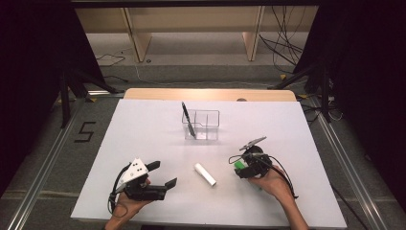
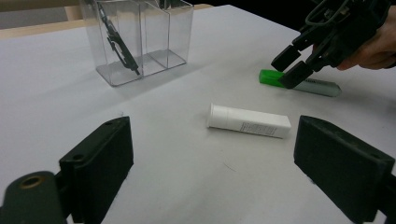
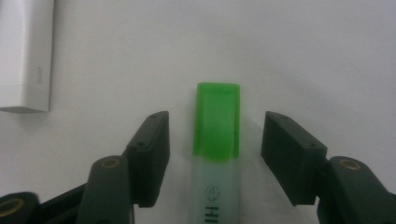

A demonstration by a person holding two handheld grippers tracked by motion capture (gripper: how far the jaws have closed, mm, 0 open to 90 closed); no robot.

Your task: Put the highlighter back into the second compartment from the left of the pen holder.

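A highlighter (image 3: 215, 140) with a green cap lies flat on the white table. My right gripper (image 3: 215, 126) points down over it and is open. One jaw stands on each side of the cap, and a gap shows on both sides. The high view has this gripper (image 1: 241, 164) at the front right, above the highlighter (image 1: 238, 166). A white tube (image 1: 205, 174) lies between the two hands. My left gripper (image 1: 163, 174) rests at the front left, open and holding nothing, and its jaws face the white tube (image 2: 247, 121).
A clear divided organizer (image 1: 213, 120) stands at the middle back of the table, with a black pen (image 1: 187, 120) leaning in its left compartment. The white table top (image 1: 143, 134) ends at its front edge just under the hands.
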